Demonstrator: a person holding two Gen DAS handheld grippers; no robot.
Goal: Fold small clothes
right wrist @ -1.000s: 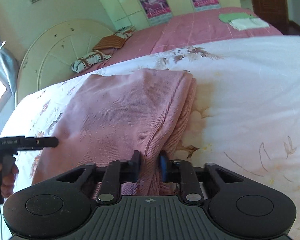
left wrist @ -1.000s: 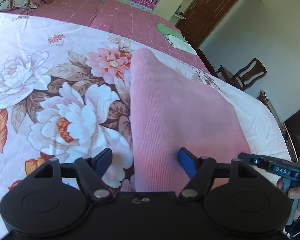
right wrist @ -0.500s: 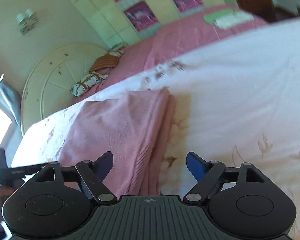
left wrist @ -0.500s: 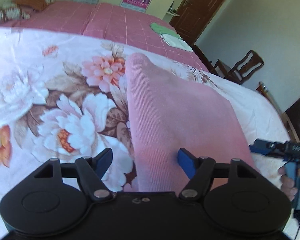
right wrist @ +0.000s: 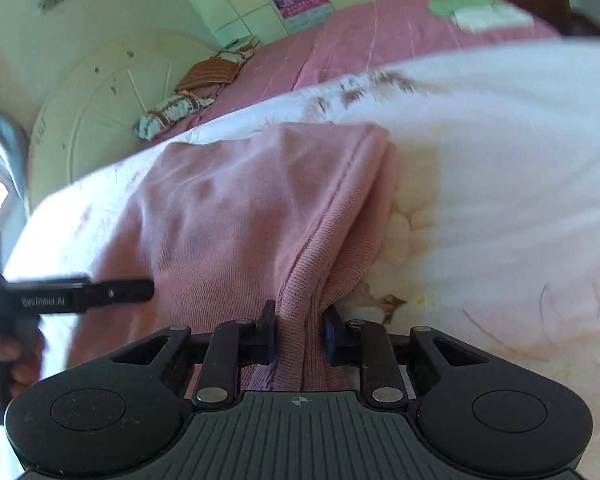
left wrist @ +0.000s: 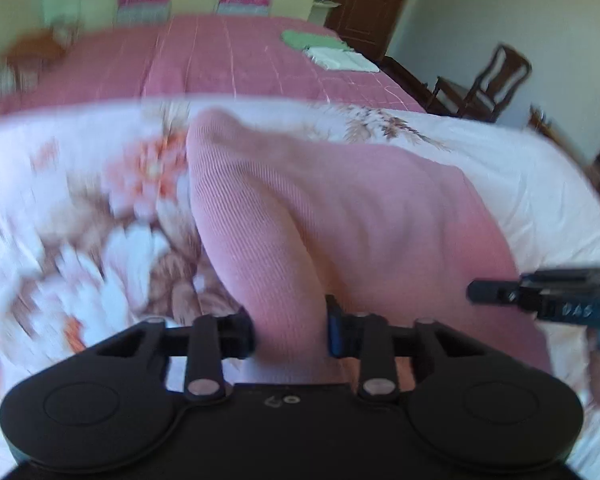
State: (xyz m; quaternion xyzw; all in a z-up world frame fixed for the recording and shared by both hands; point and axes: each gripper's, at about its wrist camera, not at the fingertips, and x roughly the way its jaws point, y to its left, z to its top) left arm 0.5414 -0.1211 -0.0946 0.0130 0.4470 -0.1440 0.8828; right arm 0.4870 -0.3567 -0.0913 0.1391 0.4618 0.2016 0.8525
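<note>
Here both the left gripper (left wrist: 290,330) and right gripper (right wrist: 299,334) pinch the pink garment (right wrist: 236,216) on the floral quilt (right wrist: 500,168).

We see bare floral quilt (right wrist: 500,184) right of the pink garment (right wrist: 228,216); folded green and white cloths (left wrist: 332,50) occupy the bed's far corner.

Pink garment (left wrist: 340,216) showing a fine ribbed knit, soft and matt; floral bedsheet (right wrist: 500,200) appearing as smooth printed cloth; left gripper (left wrist: 290,330) and right gripper (right wrist: 300,332) presenting matt black plastic; chair (left wrist: 496,80) looking like dark polished wood
</note>
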